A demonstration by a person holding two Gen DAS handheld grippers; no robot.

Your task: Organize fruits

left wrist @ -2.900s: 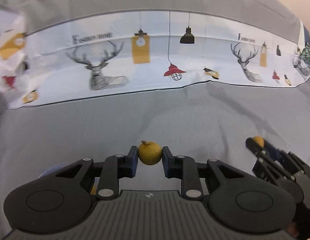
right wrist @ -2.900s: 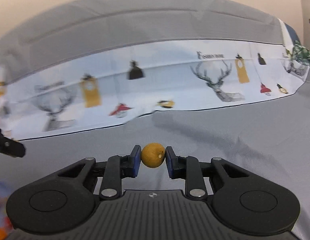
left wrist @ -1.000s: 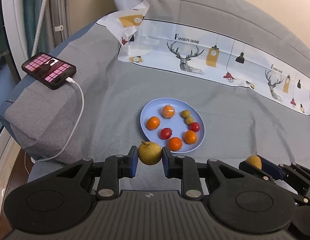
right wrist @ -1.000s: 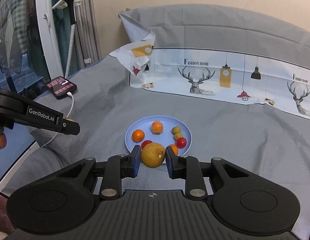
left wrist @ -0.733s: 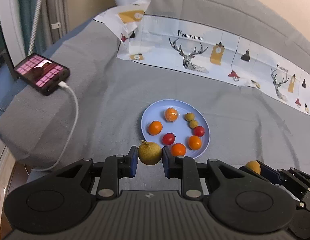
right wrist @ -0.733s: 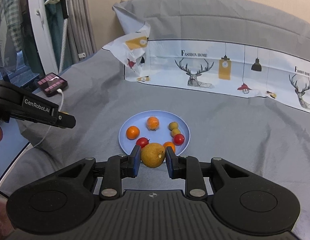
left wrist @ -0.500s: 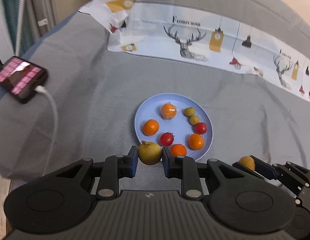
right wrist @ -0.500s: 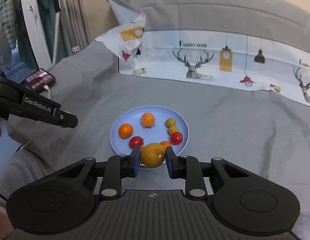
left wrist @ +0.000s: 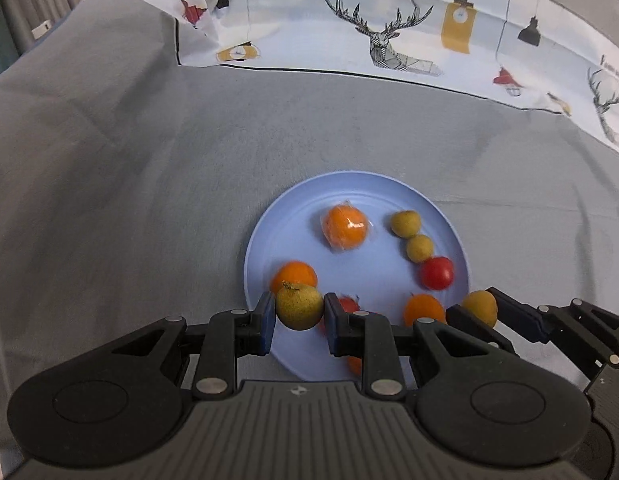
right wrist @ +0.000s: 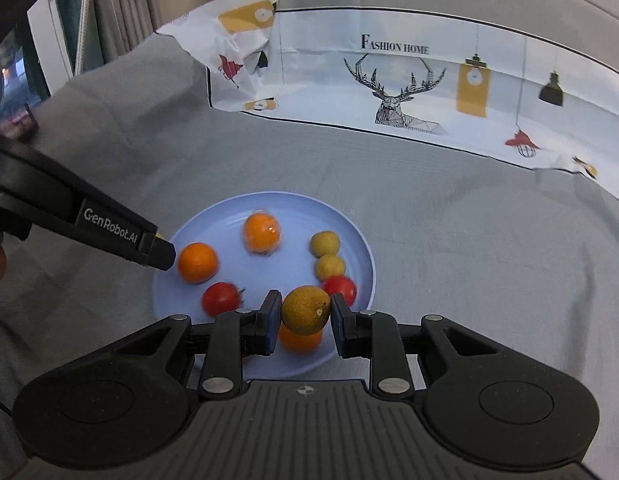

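Observation:
A light blue plate lies on the grey bed cover and holds several fruits: oranges, red tomatoes and small yellow-green fruits. My left gripper is shut on a yellow-green fruit just above the plate's near left rim. My right gripper is shut on a yellow-brown fruit above the plate's near side. The right gripper also shows in the left wrist view, at the plate's right edge. The left gripper's finger reaches in from the left in the right wrist view.
A white printed cloth with deer and lamps lies across the back of the bed, its left corner crumpled. Grey cover surrounds the plate. Curtains hang at the far left.
Both grippers have moved forward and down toward the plate, each still holding its fruit. The plate now looks much larger and the phone at the left has left the view.

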